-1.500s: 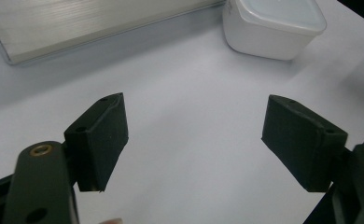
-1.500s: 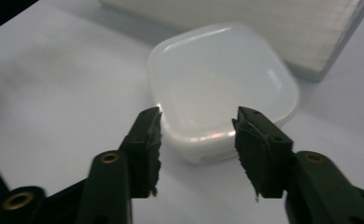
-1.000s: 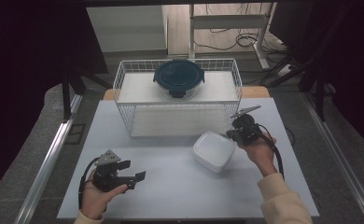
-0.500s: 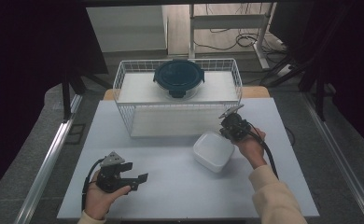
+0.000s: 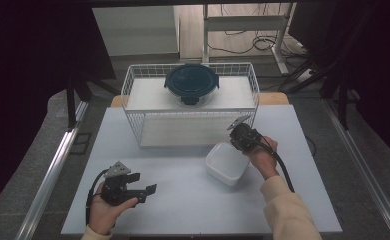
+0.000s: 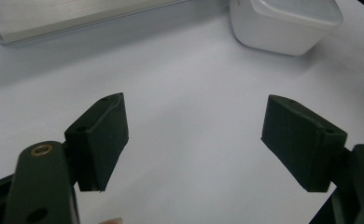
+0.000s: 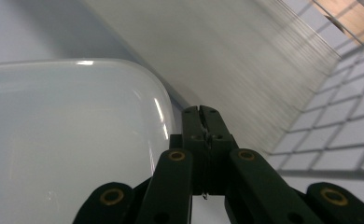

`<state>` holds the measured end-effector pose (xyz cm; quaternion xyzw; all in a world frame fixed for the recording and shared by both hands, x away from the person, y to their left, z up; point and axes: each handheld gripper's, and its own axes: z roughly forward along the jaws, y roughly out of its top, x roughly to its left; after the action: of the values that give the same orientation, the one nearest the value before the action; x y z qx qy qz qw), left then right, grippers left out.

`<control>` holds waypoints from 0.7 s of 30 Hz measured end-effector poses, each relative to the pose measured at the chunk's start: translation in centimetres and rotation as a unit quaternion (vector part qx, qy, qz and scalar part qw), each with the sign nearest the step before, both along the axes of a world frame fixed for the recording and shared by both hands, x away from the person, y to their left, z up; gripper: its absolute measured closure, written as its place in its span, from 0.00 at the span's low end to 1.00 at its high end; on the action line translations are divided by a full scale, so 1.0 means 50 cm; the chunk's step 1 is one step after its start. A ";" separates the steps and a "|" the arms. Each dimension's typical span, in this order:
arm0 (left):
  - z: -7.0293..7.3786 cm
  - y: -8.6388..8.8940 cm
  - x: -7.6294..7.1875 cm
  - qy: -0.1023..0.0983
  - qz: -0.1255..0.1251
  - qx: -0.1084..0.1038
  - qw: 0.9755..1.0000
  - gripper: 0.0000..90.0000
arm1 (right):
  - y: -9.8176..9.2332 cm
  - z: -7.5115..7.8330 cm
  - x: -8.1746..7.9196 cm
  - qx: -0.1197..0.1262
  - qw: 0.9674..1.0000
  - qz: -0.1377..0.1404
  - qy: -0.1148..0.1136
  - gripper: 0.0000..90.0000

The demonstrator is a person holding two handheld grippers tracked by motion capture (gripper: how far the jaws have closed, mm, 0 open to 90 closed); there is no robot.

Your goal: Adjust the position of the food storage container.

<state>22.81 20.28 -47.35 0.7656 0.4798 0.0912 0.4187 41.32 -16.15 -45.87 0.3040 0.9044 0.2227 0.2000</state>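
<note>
While our left gripper [image 5: 148, 190] waits wide open and empty, our right gripper [image 5: 234, 134], jaws pressed together, hovers beside the white tub [image 5: 226, 163].

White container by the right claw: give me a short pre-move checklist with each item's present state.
1. Right claw jaws shut with nothing between them: not ok for a grasp, they need opening.
2. Right claw beside the white container rim: ok; contact cannot tell.
3. Container upright on the table: ok.
4. Container contents: appears empty; cannot tell for certain.
5. Left claw open, holding nothing, apart from the container: ok.
6. Wire basket with the lidded bowl close behind the right claw: clearance cannot tell.
</note>
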 end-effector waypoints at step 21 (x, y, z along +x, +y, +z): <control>-0.007 0.001 0.003 0.008 -0.001 0.003 1.000 0.25 | 0.121 -0.004 -0.087 -0.008 0.986 0.159 0.042 0.99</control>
<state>22.95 20.34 -47.69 0.7677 0.4825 0.0860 0.4129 36.97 -10.12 -46.08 0.1639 0.9507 0.2311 0.1261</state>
